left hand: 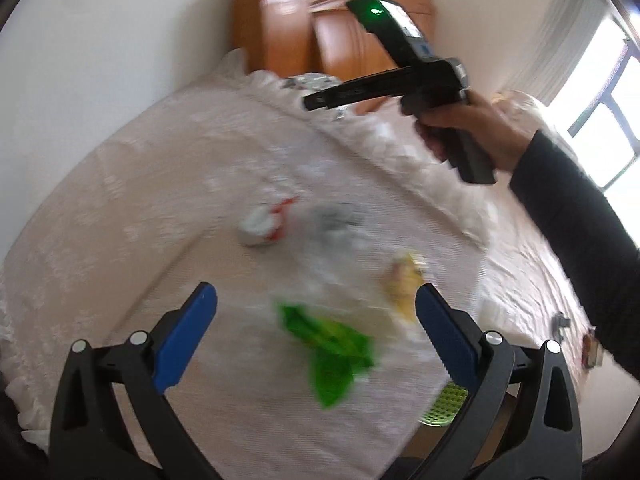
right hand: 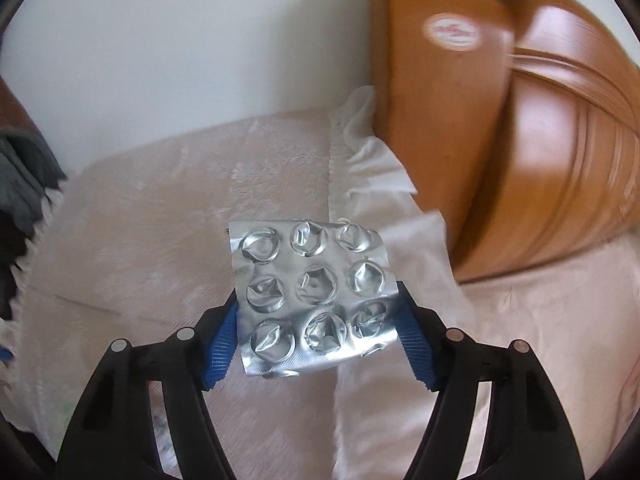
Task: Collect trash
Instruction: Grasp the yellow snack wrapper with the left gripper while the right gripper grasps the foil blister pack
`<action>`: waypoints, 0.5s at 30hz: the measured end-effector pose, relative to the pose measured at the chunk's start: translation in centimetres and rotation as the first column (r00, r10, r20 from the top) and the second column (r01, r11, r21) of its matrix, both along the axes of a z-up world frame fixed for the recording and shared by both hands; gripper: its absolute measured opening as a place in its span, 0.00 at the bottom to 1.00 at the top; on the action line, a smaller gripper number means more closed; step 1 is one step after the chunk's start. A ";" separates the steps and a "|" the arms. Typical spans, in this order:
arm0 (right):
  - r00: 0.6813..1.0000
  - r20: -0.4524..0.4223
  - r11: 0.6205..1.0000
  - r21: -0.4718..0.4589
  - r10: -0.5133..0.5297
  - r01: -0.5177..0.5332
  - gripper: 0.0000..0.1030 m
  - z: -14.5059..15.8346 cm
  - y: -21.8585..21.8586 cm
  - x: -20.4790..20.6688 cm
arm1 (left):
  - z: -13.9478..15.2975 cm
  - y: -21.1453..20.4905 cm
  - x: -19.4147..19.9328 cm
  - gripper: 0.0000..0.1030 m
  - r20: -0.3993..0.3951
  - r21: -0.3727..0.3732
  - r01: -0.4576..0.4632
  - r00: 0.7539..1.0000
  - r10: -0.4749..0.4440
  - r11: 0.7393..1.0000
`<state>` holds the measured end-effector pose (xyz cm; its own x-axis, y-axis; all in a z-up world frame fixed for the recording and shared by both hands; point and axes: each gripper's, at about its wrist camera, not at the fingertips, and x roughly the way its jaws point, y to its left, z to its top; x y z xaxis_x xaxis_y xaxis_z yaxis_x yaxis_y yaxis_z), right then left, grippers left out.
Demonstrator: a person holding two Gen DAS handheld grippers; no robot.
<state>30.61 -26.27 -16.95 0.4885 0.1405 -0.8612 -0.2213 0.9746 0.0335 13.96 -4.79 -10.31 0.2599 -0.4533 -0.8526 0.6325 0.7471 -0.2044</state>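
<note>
My left gripper (left hand: 316,316) is open and empty above the bed. Below it lie a green wrapper (left hand: 332,356), a yellow wrapper (left hand: 404,284), a white and red crumpled wrapper (left hand: 266,222) and a grey scrap (left hand: 334,222), all blurred. My right gripper (right hand: 316,330) is shut on a silver empty blister pack (right hand: 312,296) and holds it by its two side edges above the bedspread. In the left wrist view the right gripper (left hand: 320,100) is raised at the far end of the bed, with the silver pack (left hand: 310,80) behind its tip.
The pale pink bedspread (left hand: 140,208) covers the bed, with a white frilled edge (right hand: 360,152). A brown wooden headboard (right hand: 540,120) stands at the far end against a white wall. A green perforated basket (left hand: 444,404) sits below the bed's near right edge. A window (left hand: 604,112) is at right.
</note>
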 end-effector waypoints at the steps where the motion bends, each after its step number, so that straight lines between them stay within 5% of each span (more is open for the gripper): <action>1: 1.000 0.015 1.000 0.016 -0.018 0.018 0.69 0.5 -0.2 -1.0 | 0.1 -0.9 -1.0 0.92 -0.004 -0.016 0.020 1.000 -0.020 1.000; 7: 0.978 0.114 0.981 0.100 -0.177 0.166 0.69 4.4 -3.6 -10.5 | -0.4 -6.7 -4.1 0.92 -0.034 -0.051 0.082 0.996 -0.084 0.995; 11: 0.941 0.141 0.948 0.126 -0.308 0.291 0.69 5.9 -6.9 -18.2 | -2.4 -10.6 -4.6 0.91 -0.040 0.018 0.090 0.995 -0.090 0.996; 15: 0.902 0.135 0.906 0.169 -0.411 0.387 0.69 5.9 -9.7 -25.1 | -5.8 -12.8 -3.6 0.75 -0.110 0.106 0.026 0.994 -0.014 0.994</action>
